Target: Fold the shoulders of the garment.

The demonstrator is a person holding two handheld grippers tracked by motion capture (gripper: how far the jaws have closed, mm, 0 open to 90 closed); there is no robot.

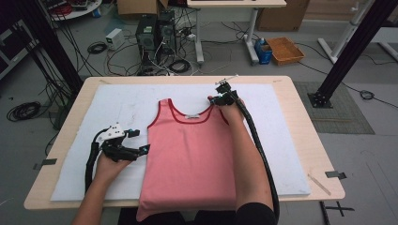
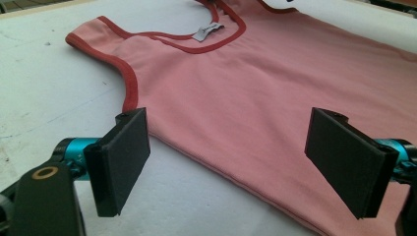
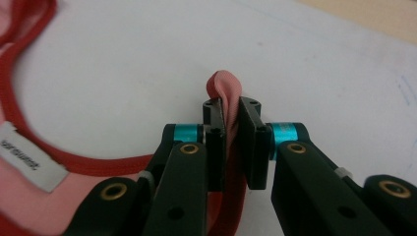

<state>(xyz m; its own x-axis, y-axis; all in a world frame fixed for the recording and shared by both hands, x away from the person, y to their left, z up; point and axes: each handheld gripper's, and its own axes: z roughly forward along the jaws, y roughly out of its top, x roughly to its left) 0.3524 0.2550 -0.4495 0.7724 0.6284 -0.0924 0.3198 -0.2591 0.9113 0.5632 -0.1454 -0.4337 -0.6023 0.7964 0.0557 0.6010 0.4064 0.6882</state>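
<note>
High view gives us the wooden table [image 1: 300, 140] across the middle of the frame, its top covered by a white mat [image 1: 122, 105] that leaves a bare wood border on every side. On the mat, at the centre of the frame, lies the pink tank top [image 1: 190, 159], spread flat with its red-trimmed neckline toward the top of the frame and its hem hanging over the table's near edge at the bottom. A small white label [image 1: 191, 116] sits inside the neckline. At the left of the frame we see the left gripper [image 1: 136, 142] resting low over the mat just beside the top's left side edge; in the left gripper view its 2 black jaws stand wide apart with nothing pressed between them, the garment's side edge [image 2: 206, 157] and armhole lying on the mat beyond them. Above the centre of the high view, the right gripper [image 1: 213, 99] sits at the top's right shoulder strap, the forearm lying across the garment's right side. In the right gripper view we see the right gripper's jaws drawn close together on that shoulder strap [image 3: 223, 88], a fold of pink cloth bulging up past the pads and the red trim running down between them. Each gripper trails a black cable [image 1: 260, 150] toward the bottom of the frame.
</note>
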